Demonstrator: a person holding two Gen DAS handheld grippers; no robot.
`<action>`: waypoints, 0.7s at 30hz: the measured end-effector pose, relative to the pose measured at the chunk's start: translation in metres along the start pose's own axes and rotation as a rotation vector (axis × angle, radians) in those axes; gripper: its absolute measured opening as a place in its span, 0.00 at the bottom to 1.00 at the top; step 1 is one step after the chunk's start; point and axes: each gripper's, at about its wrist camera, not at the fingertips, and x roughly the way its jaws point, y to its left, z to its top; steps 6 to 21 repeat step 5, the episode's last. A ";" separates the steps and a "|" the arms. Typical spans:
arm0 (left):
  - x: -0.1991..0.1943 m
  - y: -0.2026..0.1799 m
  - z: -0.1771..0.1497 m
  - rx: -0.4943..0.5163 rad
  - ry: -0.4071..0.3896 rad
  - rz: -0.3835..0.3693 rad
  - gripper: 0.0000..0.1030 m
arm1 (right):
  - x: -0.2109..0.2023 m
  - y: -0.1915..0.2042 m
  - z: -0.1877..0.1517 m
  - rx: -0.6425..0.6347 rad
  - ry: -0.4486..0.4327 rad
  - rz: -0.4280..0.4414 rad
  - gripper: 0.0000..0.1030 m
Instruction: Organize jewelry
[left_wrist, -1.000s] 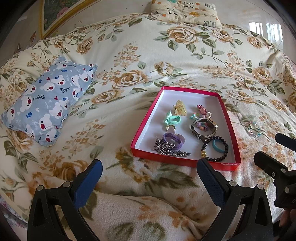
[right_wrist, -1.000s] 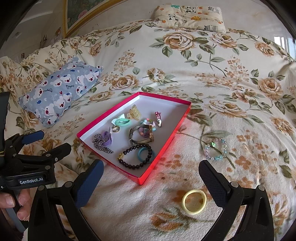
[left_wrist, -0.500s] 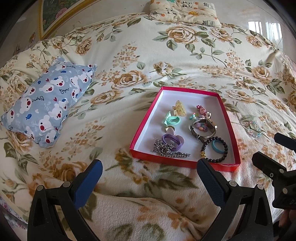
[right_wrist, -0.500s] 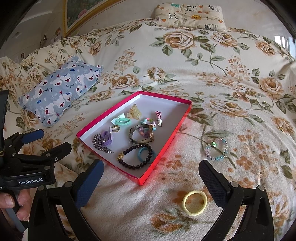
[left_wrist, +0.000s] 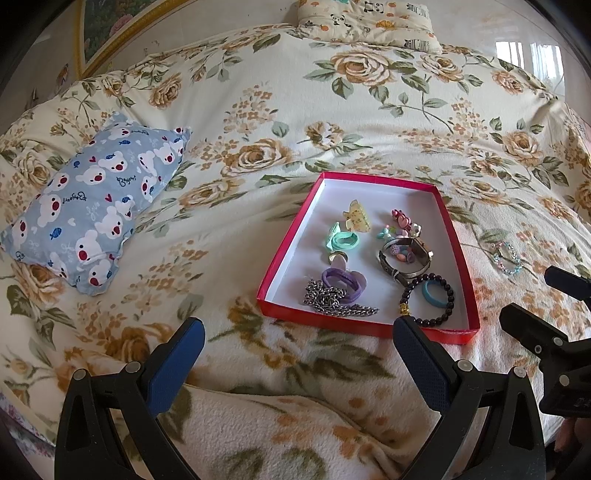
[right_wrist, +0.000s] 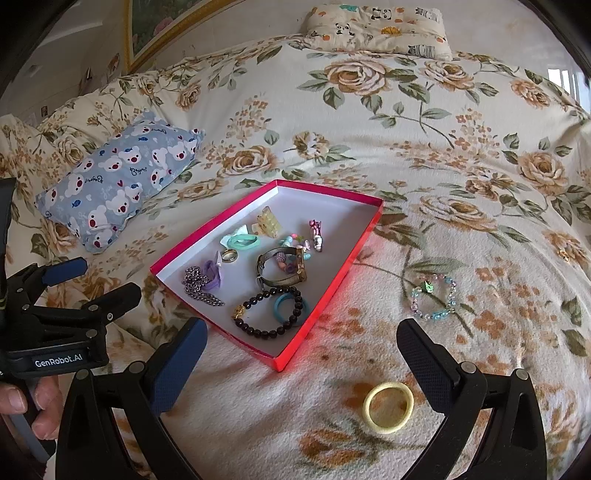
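A wide bed (left_wrist: 258, 110) fills both views, covered by a cream blanket printed with tan roses and green leaves. A framed picture (left_wrist: 107, 33) leans at the wall past its far left corner, and bright window light shows at the far right. A panda-print pillow (right_wrist: 376, 29) lies at the far edge of the bed, and a blue pillow with white bears (left_wrist: 92, 206) lies to the left.

Near the middle of the bed sits a shallow red box (left_wrist: 458, 236) with a white floor, apparently the collecting place for the jewelry. Most pieces already lie inside it: a wristwatch (right_wrist: 282, 267), a dark bead bracelet (right_wrist: 271, 314) ringed around a blue band (right_wrist: 286, 306), a silver chain (left_wrist: 332, 301), a purple hair tie (left_wrist: 341, 282), a mint hair tie (left_wrist: 341, 240), a yellow hair clip (left_wrist: 356, 218), a small ring (right_wrist: 229, 255) and some pastel charms (left_wrist: 400, 229).

Two pieces lie outside on the blanket, to the right of the box, so the task looks nearly done: a pale blue bead bracelet (right_wrist: 434, 297) and, nearer the camera, a yellow hair band (right_wrist: 388, 406).

The right tongs (right_wrist: 301, 365) hover wide open and empty, with the yellow band lying just ahead between the fingers, likely the next pick. The left tongs (left_wrist: 297, 356) are also spread wide, holding nothing, near the box's front edge. A person's fingers (right_wrist: 29, 406) grip the left handle.
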 end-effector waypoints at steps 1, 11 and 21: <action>0.000 0.000 0.000 0.000 0.001 -0.003 0.99 | 0.001 -0.001 0.000 0.000 0.002 0.000 1.00; 0.002 0.000 0.003 0.000 0.002 -0.010 0.99 | 0.006 -0.004 0.001 0.006 0.013 0.000 1.00; 0.002 0.000 0.003 0.000 0.002 -0.010 0.99 | 0.006 -0.004 0.001 0.006 0.013 0.000 1.00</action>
